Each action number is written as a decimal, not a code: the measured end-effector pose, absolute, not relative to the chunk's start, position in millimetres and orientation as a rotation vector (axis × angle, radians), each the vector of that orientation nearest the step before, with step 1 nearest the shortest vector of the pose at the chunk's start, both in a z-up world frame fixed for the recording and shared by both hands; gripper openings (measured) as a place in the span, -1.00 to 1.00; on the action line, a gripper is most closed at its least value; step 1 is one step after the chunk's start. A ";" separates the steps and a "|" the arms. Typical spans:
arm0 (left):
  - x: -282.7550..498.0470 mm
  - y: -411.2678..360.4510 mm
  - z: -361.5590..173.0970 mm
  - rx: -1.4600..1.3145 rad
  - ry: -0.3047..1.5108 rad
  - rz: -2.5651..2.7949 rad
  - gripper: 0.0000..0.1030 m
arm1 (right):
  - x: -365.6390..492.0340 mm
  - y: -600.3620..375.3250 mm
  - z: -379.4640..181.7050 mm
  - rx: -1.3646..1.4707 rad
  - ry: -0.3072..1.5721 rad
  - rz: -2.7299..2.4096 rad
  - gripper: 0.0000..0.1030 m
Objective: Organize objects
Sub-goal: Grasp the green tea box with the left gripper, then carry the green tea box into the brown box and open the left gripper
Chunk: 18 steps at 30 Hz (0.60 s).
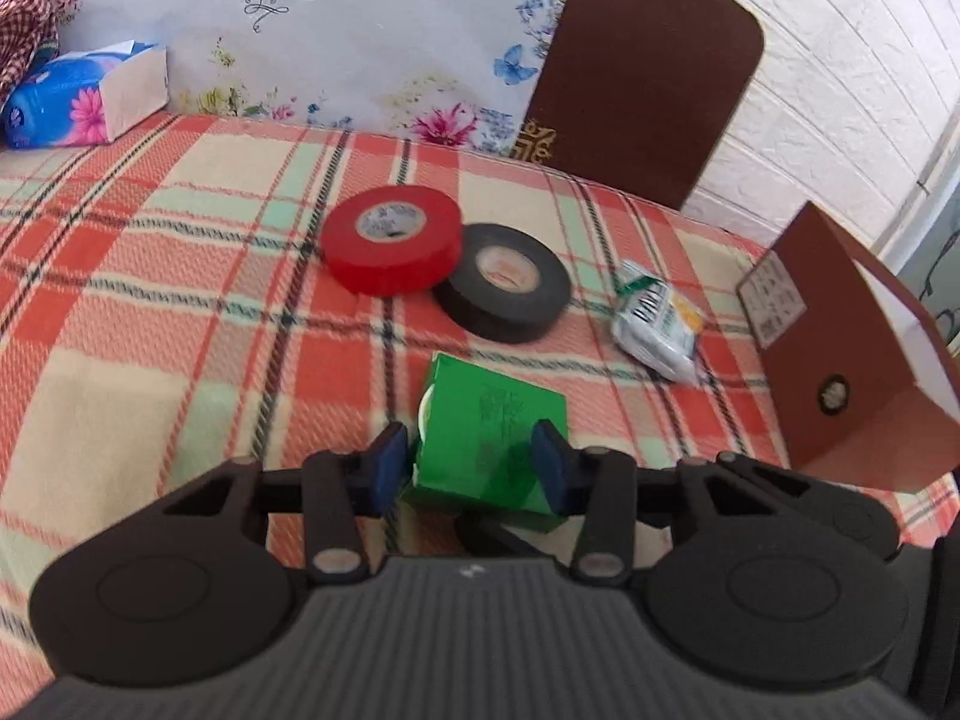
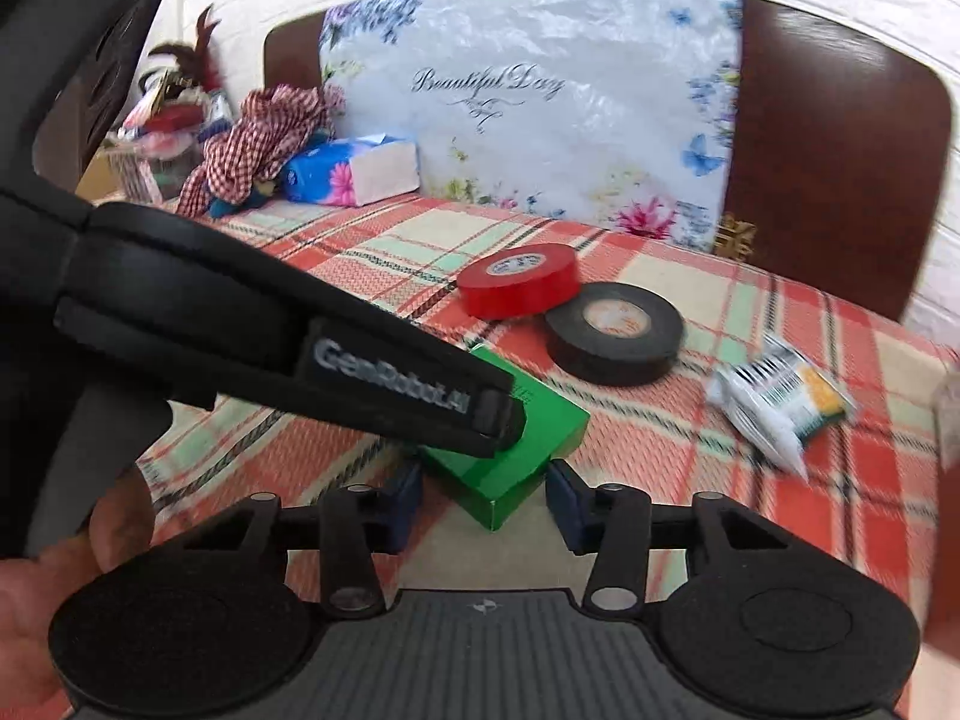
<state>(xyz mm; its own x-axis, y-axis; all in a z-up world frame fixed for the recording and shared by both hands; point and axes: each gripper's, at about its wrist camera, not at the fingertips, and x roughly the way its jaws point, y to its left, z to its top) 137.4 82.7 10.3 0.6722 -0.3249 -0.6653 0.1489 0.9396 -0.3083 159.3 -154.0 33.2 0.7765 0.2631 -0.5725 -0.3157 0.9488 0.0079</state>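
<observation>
**Plaid table, green box between both claws**

Left view: plaid cloth (image 1: 150,300); my left gripper (image 1: 471,465) pinches the box (image 1: 486,444), tapes behind.

Right view: my right gripper (image 2: 483,501) gapes around the box (image 2: 510,450), pads clear.

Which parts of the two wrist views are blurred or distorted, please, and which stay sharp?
Left wrist view: the red tape roll and black tape roll are fairly sharp, while the plaid cloth smears slightly and the chair back bows from fisheye. Right wrist view: the white snack packet is motion-blurred, and the green box is crisper.
</observation>
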 end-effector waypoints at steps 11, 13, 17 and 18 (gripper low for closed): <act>103.0 -26.2 110.8 -0.160 0.557 -0.511 -0.09 | 74.1 -234.8 96.6 -0.115 0.252 0.032 -0.14; 109.1 -61.2 116.9 -0.117 0.544 -0.564 -0.06 | 70.3 -257.4 100.9 -0.119 0.230 -0.040 -0.14; 124.1 -127.9 116.0 -0.052 0.565 -0.648 -0.06 | 68.1 -310.1 96.3 -0.066 0.238 -0.141 -0.14; 127.0 -143.5 115.3 -0.036 0.568 -0.659 -0.06 | 69.4 -322.3 94.5 -0.054 0.243 -0.160 -0.14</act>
<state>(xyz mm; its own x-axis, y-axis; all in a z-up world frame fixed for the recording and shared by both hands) 127.0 -143.5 115.3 0.6451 -0.5882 -0.4877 0.5693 0.7957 -0.2067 69.4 -322.3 94.5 0.9579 -0.1642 -0.2354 0.1513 0.9859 -0.0721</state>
